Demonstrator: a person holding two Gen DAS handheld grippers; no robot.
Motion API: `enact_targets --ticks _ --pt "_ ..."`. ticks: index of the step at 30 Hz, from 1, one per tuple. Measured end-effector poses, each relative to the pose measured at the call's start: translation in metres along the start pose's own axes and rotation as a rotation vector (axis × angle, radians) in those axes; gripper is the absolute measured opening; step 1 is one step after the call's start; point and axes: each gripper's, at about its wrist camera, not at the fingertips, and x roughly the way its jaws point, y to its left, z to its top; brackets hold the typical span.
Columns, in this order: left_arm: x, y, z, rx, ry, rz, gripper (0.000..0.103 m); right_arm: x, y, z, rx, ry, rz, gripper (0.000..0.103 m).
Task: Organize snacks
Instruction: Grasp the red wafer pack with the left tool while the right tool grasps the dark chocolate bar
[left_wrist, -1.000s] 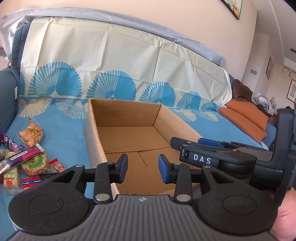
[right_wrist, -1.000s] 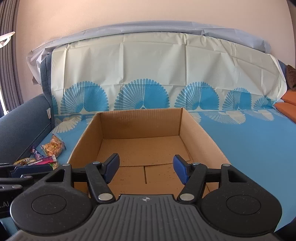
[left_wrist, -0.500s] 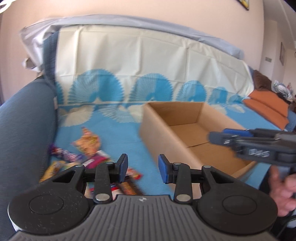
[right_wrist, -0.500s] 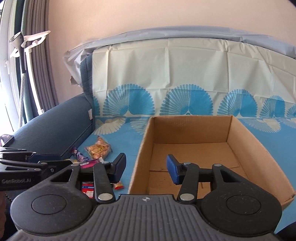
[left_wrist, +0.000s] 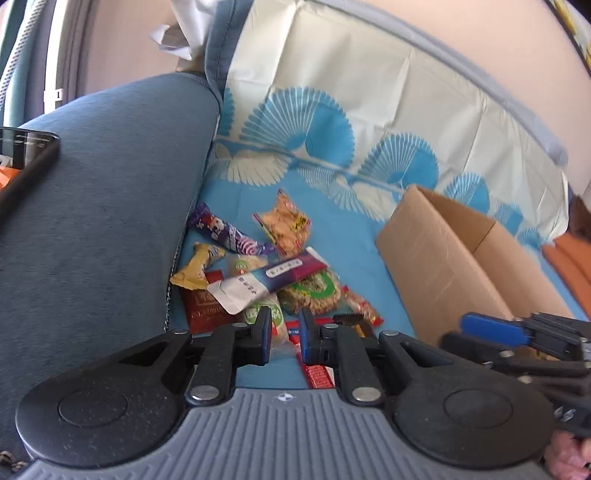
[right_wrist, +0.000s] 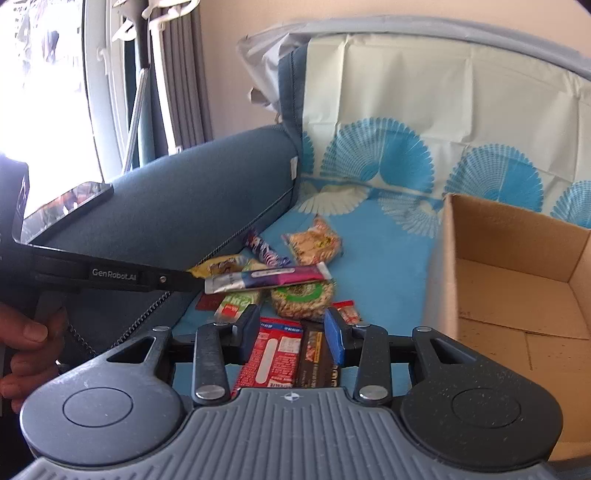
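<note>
Above the snacks (left_wrist: 280, 273), the left hand-held gripper (left_wrist: 282, 341) and right hand-held gripper (right_wrist: 291, 339) have just been closing, jaws apart, gripping nothing. "GenRobot.AI" marks the left one.

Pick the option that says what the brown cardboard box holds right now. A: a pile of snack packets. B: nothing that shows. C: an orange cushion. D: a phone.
B: the brown cardboard box shows only its bare floor in the right wrist view, while the snack packets lie on the blue patterned cloth beside it.
</note>
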Motion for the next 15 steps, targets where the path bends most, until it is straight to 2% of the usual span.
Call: enact_targets --ticks 3,9,12,13,15 --pt "0.009 0.003 -0.001 -0.016 0.035 0.014 0.016 0.034 0.010 -0.004 -0.025 0.084 -0.033 0.041" --pt "0.019 0.007 -0.002 -0.041 0.086 0.009 0.018 0.092 0.006 -0.024 -0.018 0.224 -0.151 0.050" --pt "0.024 0.004 -0.003 -0.025 0.092 0.006 0.019 0.106 -0.003 -0.030 0.026 0.283 -0.182 0.054" --pt "0.025 0.003 -0.003 -0.024 0.093 0.007 0.020 0.108 -0.009 -0.031 0.054 0.293 -0.182 0.058" --pt "0.026 0.004 -0.003 -0.027 0.096 0.009 0.020 0.110 -0.015 -0.031 0.096 0.305 -0.172 0.059"
